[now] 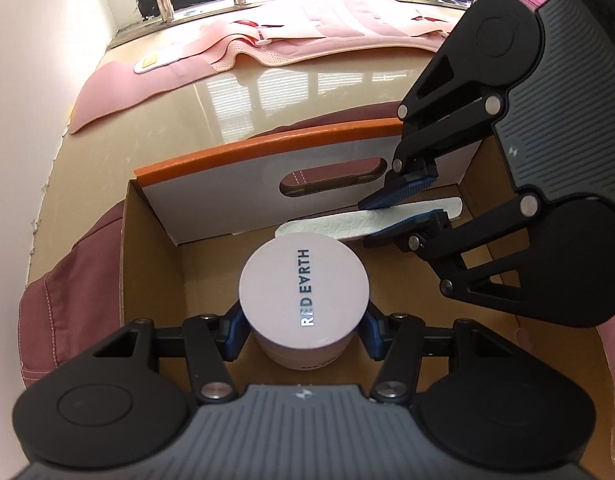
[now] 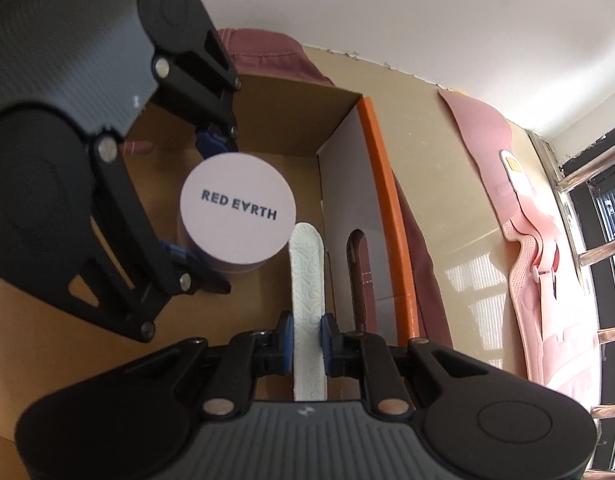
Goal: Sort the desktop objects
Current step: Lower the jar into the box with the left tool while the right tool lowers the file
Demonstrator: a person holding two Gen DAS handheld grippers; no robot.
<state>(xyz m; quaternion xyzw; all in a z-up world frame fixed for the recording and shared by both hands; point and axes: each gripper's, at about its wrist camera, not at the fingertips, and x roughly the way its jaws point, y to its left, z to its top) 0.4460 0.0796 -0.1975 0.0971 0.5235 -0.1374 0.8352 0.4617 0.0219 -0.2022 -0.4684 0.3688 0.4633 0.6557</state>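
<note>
Your left hand-held gripper (image 1: 303, 330) is clamped on a round jar (image 1: 303, 294) with a flat pale-pink lid printed "RED EARTH" — its blue pads press the jar's sides just under the lid, and it sits inside the open cardboard box (image 1: 155, 264). Your right hand-held gripper (image 2: 307, 338) is closed on a thin white embossed strip (image 2: 306, 280), held on edge between the blue pads, also within the box and just beside the jar.

The jar's base is hidden by its own lid, so you cannot tell whether it rests on the box floor. The strip's near end is cut off under the right gripper's body.

The left wrist view shows the box's white flap with an orange edge (image 1: 267, 146) and handle slot, plus pink fabric (image 1: 307, 36) on the bench (image 1: 187, 108) by the window. The right wrist view shows the lid lettering upright and the strip's full pattern.
</note>
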